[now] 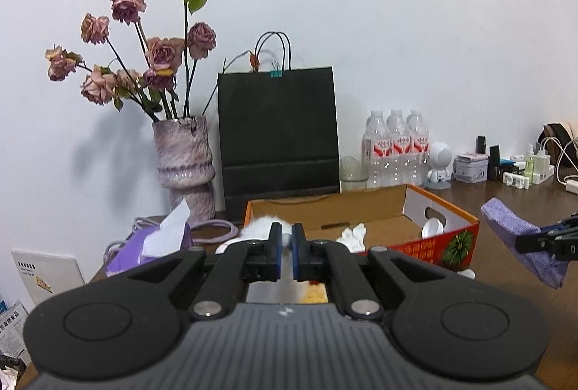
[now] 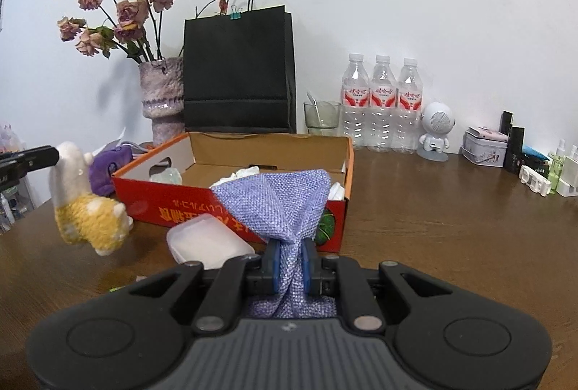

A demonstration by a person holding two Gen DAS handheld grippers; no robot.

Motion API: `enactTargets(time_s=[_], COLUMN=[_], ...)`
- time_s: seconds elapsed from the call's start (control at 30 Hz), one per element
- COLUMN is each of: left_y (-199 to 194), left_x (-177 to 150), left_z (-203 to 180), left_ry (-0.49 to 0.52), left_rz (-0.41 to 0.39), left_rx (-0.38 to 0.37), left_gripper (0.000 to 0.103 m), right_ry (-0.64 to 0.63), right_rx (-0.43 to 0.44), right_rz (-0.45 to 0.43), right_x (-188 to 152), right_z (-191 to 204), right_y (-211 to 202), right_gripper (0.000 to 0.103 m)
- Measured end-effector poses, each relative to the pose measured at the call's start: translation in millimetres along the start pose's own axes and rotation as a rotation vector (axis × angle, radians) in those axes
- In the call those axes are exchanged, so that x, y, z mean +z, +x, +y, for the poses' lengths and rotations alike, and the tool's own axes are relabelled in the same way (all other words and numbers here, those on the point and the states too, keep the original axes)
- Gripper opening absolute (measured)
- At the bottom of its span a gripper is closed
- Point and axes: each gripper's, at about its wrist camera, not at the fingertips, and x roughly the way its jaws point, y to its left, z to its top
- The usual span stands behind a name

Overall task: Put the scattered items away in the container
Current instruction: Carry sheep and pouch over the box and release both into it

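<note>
The red cardboard box [image 2: 159,206] stands open on the brown table, also in the left wrist view [image 1: 444,245]. My right gripper [image 2: 290,261] is shut on a purple knitted cloth [image 2: 278,198], held in front of the box's near wall; the cloth also shows in the left wrist view [image 1: 520,238]. My left gripper [image 1: 287,252] is shut on a white and yellow plush toy [image 2: 86,209] and holds it in the air left of the box; its white fur [image 1: 260,225] shows past the fingers. White items [image 1: 352,233] lie inside the box.
A translucent white lid [image 2: 209,238] lies in front of the box. A vase of dried roses [image 1: 184,162], a black paper bag [image 1: 278,133], three water bottles [image 2: 381,104], a glass [image 2: 321,117], a purple tissue pack [image 1: 155,242] and a white figurine [image 2: 435,130] stand behind and beside it.
</note>
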Motion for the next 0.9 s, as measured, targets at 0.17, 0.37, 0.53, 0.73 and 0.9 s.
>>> enactTargets(time_s=[0.17, 0.37, 0.53, 0.73, 0.9], left_y=[4.4, 27.5, 64.9, 110.3, 140.3], left_x=[21.5, 50.1, 66.1, 70.2, 61.4], left_z=[-3.4, -7.4, -14.3, -22.2, -27.1], left_ry=[0.020, 0.009, -0.038, -0.086, -0.105], left_rz=[-0.033, -0.055, -0.048, -0.029, 0.014], left_rx=[-0.013, -0.034, -0.064, -0.081, -0.094], left_gripper=[0.005, 0.005, 0.005, 0.005, 0.005], right_ry=[-0.004, 0.001, 0.020, 0.059, 0.080], right_rx=[0.011, 0.026, 0.045, 0.057, 0.058], right_rz=[-0.014, -0.021, -0.018, 0.016, 0.035], right_x=[13.8, 37.9, 64.7, 87.9, 96.2], right_z=[4.3, 7.9, 13.9, 18.7, 17.1], right_y=[2.9, 18.5, 49.5, 99.8, 132.1], right_gripper=[0.011, 0.011, 0.011, 0.011, 0.011])
